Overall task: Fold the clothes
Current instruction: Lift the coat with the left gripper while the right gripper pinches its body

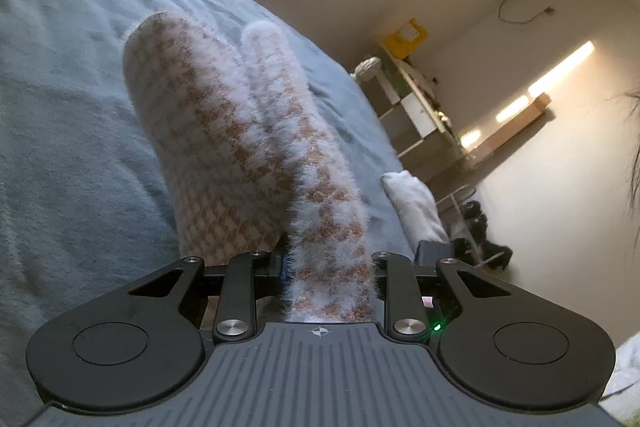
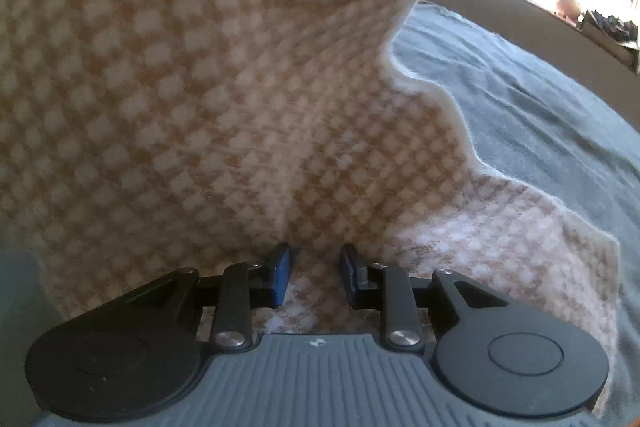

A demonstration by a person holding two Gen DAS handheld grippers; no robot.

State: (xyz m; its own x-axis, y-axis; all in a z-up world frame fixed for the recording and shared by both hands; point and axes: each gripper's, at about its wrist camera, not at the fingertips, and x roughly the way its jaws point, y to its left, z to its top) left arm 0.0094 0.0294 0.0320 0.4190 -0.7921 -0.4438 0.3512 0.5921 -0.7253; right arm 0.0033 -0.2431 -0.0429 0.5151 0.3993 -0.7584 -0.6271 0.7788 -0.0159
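Tension matters now: my left gripper point(image 1: 332, 267) pinches the fuzzy tan-and-white houndstooth knit garment point(image 1: 224, 131) at lower centre on the grey-blue blanket point(image 1: 72, 147), my right gripper point(image 2: 315, 277) half-spread over its fabric at bottom centre, should bite cleanly before lifting.

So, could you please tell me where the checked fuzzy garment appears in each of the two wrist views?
Left wrist view: the checked fuzzy garment runs up the centre of the picture from the left tongs, which are shut on its fuzzy edge.
Right wrist view: it fills the left and centre of the picture, rising just beyond the right tongs.
Shared landmark: the grey-blue bedcover under it, at the left in the left view and at the right in the right view.
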